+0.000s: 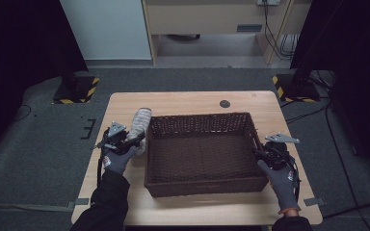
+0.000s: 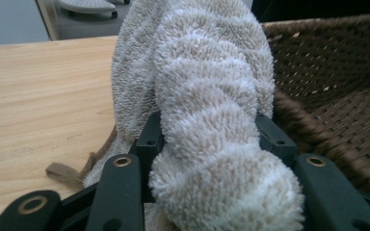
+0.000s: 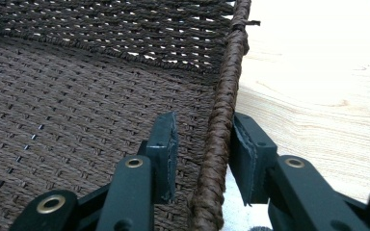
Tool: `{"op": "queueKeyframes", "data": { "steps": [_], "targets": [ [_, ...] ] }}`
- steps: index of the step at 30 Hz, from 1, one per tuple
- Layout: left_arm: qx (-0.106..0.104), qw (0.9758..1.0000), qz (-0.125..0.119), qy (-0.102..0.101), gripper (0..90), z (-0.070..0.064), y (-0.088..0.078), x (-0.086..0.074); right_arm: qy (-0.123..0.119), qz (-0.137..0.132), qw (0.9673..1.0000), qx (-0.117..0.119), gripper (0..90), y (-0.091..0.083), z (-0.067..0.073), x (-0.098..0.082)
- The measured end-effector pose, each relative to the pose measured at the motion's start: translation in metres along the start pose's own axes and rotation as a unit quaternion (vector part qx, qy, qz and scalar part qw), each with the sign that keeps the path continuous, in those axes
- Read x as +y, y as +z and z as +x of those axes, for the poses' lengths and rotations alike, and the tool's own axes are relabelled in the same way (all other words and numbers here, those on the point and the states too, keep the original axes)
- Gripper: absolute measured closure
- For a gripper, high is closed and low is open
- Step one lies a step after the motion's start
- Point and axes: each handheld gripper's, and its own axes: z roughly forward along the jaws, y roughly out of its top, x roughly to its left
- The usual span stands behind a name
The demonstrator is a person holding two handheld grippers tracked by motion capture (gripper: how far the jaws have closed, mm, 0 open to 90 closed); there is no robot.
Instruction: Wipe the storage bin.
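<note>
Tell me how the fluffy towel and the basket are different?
The towel is pale, fuzzy and rolled up; the basket is dark brown, woven and open. The left gripper squeezes the towel; the right gripper straddles the basket's rim with a gap. Both are on the table.

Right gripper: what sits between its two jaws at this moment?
The wicker basket's wrapped side rim runs between the right gripper's jaws in the right gripper view; small gaps show on both sides, so no grip yet.

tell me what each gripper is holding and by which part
The left gripper clamps a rolled towel near its end. The right gripper straddles the basket rim with gaps showing, not gripping.
</note>
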Motion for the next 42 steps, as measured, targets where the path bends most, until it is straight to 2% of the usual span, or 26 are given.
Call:
{"op": "queueKeyframes", "data": {
  "steps": [1, 5, 9, 11, 14, 19, 21, 23, 25, 27, 29, 31, 35, 38, 42],
  "targets": [
    [-0.001, 1.0000, 0.004, -0.002, 53.9, 0.001, 0.002, -0.003, 0.000, 0.000, 1.0000, 0.000, 63.7, 0.000, 0.000, 0.000],
    [0.001, 0.9990, 0.045, 0.004, 54.3, 0.001, 0.016, -0.015, 0.002, 0.000, 1.0000, 0.000, 63.2, 0.000, 0.001, 0.000],
    [0.005, 0.9981, 0.061, 0.010, 54.4, 0.001, 0.023, -0.020, 0.002, 0.000, 1.0000, 0.001, 63.0, 0.000, 0.000, 0.000],
    [0.010, 0.9959, 0.086, 0.024, 54.4, 0.000, 0.028, -0.024, 0.001, 0.000, 1.0000, 0.002, 62.6, 0.000, 0.000, 0.000],
    [0.012, 0.9949, 0.097, 0.028, 54.4, -0.001, 0.031, -0.029, 0.001, 0.000, 1.0000, 0.004, 62.3, 0.000, 0.000, 0.000],
    [0.006, 0.9974, 0.072, 0.003, 54.5, 0.005, 0.018, -0.023, 0.005, 0.001, 1.0000, 0.003, 62.5, 0.000, 0.000, 0.000],
    [0.003, 0.9990, 0.044, -0.009, 54.6, 0.008, 0.008, -0.017, 0.003, 0.002, 1.0000, 0.002, 62.5, 0.000, 0.000, -0.001],
    [-0.007, 0.9997, 0.003, -0.023, 54.7, 0.009, -0.005, -0.008, 0.002, 0.002, 1.0000, 0.002, 62.2, 0.000, 0.000, -0.001],
    [-0.023, 0.9992, -0.029, -0.017, 54.7, 0.008, -0.018, 0.000, 0.003, 0.002, 1.0000, 0.003, 61.8, 0.000, 0.001, -0.001],
    [-0.035, 0.9984, -0.043, -0.009, 54.7, 0.004, -0.025, 0.005, 0.003, 0.002, 1.0000, 0.003, 61.5, 0.000, 0.001, -0.001],
    [-0.031, 0.9988, -0.038, 0.004, 54.6, 0.000, -0.025, 0.006, 0.003, 0.003, 1.0000, 0.003, 61.3, -0.001, 0.001, -0.002],
    [-0.030, 0.9991, -0.028, 0.008, 54.6, -0.001, -0.021, 0.003, 0.003, 0.002, 1.0000, 0.002, 61.1, -0.001, 0.001, -0.002],
    [-0.022, 0.9996, 0.007, 0.017, 54.5, 0.001, -0.008, -0.007, 0.001, 0.003, 1.0000, 0.004, 60.5, -0.001, 0.001, -0.002],
    [-0.015, 0.9986, 0.041, 0.029, 54.5, 0.000, 0.003, -0.015, 0.002, 0.003, 1.0000, 0.004, 60.0, -0.001, 0.002, -0.002],
    [-0.009, 0.9973, 0.061, 0.039, 54.5, -0.003, 0.012, -0.021, 0.002, 0.003, 1.0000, 0.008, 57.5, -0.001, 0.001, -0.002]
  ]
}}
